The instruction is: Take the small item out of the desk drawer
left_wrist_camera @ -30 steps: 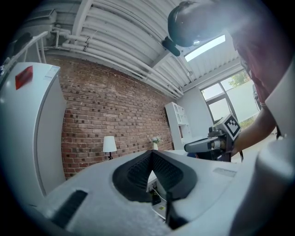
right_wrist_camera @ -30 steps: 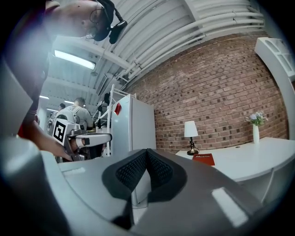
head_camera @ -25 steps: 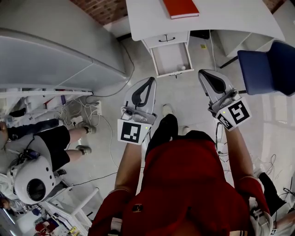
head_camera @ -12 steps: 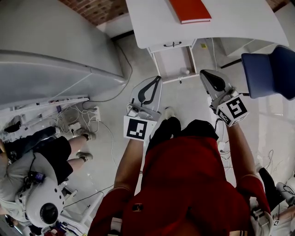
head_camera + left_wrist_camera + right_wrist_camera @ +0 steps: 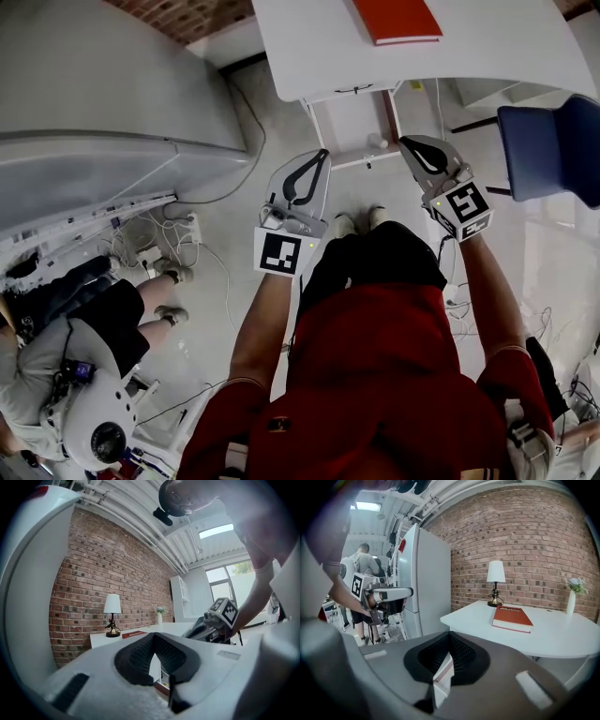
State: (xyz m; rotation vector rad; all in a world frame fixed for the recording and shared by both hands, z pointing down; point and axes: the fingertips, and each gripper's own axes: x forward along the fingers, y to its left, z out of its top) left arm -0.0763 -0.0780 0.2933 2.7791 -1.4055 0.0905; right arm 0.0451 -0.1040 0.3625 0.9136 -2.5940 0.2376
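Okay, approach phase. The drawer [image 5: 349,122] under the desk [image 5: 319,47] is already pulled out, and the small white item [image 5: 378,143] lies in its near right corner, untouched. The left gripper [image 5: 323,153] and right gripper [image 5: 405,142] both have jaws pressed together with nothing between them, hovering by the drawer's front edge. The right one is nearer the item. Next move, I'd say: spread the right jaws, dip in, straddle the item, pinch, lift clear of the wall.

Head camera: steeply down over table [image 5: 309,56]. Left tool [image 5: 319,159], right tool [image 5: 410,145] cameras: facing far brick wall [image 5: 525,536]. All share red book [image 5: 408,19].
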